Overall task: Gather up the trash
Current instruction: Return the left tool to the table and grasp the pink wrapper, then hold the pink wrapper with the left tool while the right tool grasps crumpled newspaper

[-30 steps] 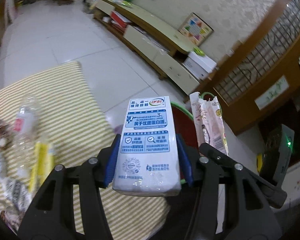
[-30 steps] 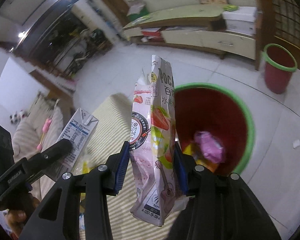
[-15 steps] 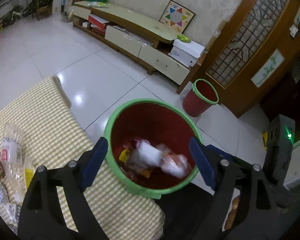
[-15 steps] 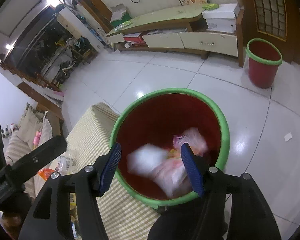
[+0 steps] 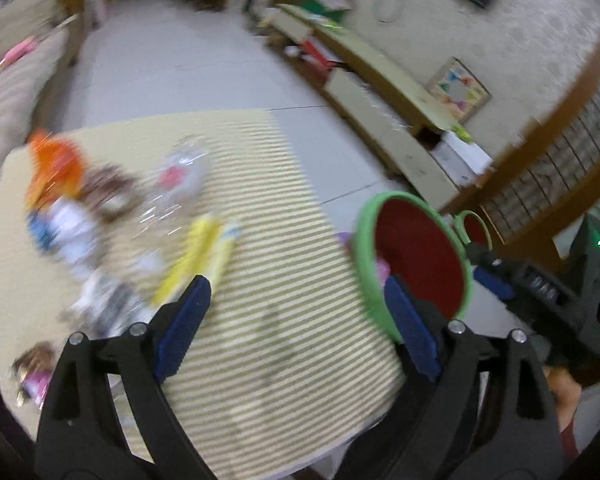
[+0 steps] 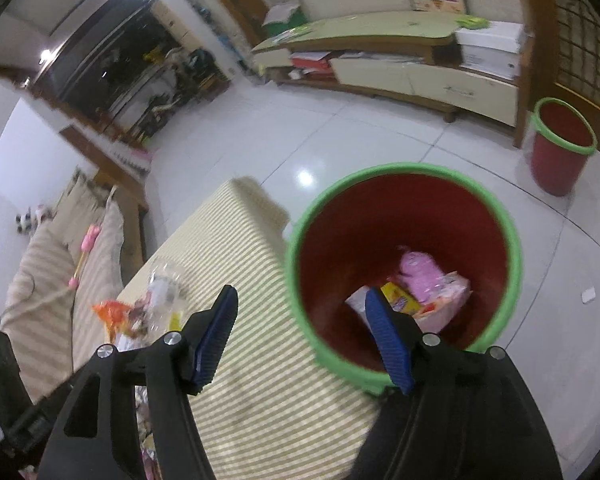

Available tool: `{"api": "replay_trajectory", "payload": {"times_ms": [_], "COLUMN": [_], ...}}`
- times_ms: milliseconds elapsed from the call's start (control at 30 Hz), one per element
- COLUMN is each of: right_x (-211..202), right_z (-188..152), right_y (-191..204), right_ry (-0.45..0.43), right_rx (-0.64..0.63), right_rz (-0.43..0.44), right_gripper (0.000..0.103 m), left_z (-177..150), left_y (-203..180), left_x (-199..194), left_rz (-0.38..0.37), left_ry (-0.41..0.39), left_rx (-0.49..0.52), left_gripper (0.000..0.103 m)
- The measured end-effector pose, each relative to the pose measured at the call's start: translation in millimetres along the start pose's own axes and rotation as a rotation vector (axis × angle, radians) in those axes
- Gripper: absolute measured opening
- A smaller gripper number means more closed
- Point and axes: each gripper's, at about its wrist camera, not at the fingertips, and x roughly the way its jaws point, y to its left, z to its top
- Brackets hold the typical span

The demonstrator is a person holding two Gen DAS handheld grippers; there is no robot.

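A red bin with a green rim (image 6: pixel 516 248) stands on the floor beside the striped table (image 6: pixel 276 408); it also shows in the left wrist view (image 5: pixel 364 248). Inside lie a pink wrapper (image 6: pixel 418 270), a yellow packet (image 6: pixel 400 300) and a pink-white bag (image 6: pixel 446 300). My left gripper (image 5: pixel 296 324) is open and empty over the table (image 5: pixel 284 344). My right gripper (image 6: pixel 302 336) is open and empty at the bin's near rim. Loose trash lies on the table: a yellow wrapper (image 5: pixel 198 260), a clear plastic bottle (image 5: pixel 178 184), an orange wrapper (image 5: pixel 56 172), all blurred.
A second, smaller red bin (image 6: pixel 560 148) stands by a wooden screen at the right. A long low cabinet (image 6: pixel 412 68) runs along the far wall. A striped sofa (image 6: pixel 52 276) is at the left. White tiled floor (image 6: pixel 320 132) surrounds the table.
Both grippers let go of the milk carton and the snack bag, which dropped into the bin. Both have since swung left, away from above the bin towards the table.
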Motion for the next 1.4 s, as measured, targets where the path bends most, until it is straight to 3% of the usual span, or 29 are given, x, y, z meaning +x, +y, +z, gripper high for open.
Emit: {"api": "replay_trajectory", "payload": {"times_ms": [233,433,667,967,1067,1133,1200,1300,1400], "right_x": [29.4,56.5,81.8,91.2,91.1,92.3,94.0,96.3,100.1], "right_z": [-28.6,-49.4,-82.0,-120.2,-133.6,-139.0,-144.1,-152.1,-158.6], "right_y": [64.1,110.2,159.7,203.0,215.7,223.8,229.8,242.2,254.9], "right_ry": [0.106,0.205,0.319,0.418,0.443,0.455,0.467,0.482,0.492], "right_rx": [-0.123,-0.191,-0.290,-0.398,-0.449,-0.472,-0.495,-0.537,-0.573], "right_rz": [0.058,0.102,0.163,0.201,0.211,0.215,0.219,0.226,0.230], "right_gripper": [0.066,0.068,0.068,0.068,0.068,0.068,0.068,0.068,0.069], "left_z": [-25.7,-68.8,-123.5,-134.9,-138.8,-139.0,-140.2,-142.5,-144.5], "left_y": [94.4,143.6,180.1,192.7,202.0,202.3,205.6,217.8,221.7], "left_x": [-46.9,-74.8,-65.3,-29.0,-20.1,-22.7,-27.0,-35.8,-43.7], "left_rz": [0.144,0.240,0.228,0.224,0.217,0.228,0.224,0.172,0.166], "left_ry": [-0.023,0.043,0.202,0.263,0.283,0.272,0.265,0.242,0.218], "left_rx": [-0.114,-0.129,-0.214,-0.219,-0.251,-0.241,-0.254,-0.317,-0.334], "left_gripper": [0.086,0.086,0.086,0.083,0.071,0.057,0.033,0.029,0.028]}}
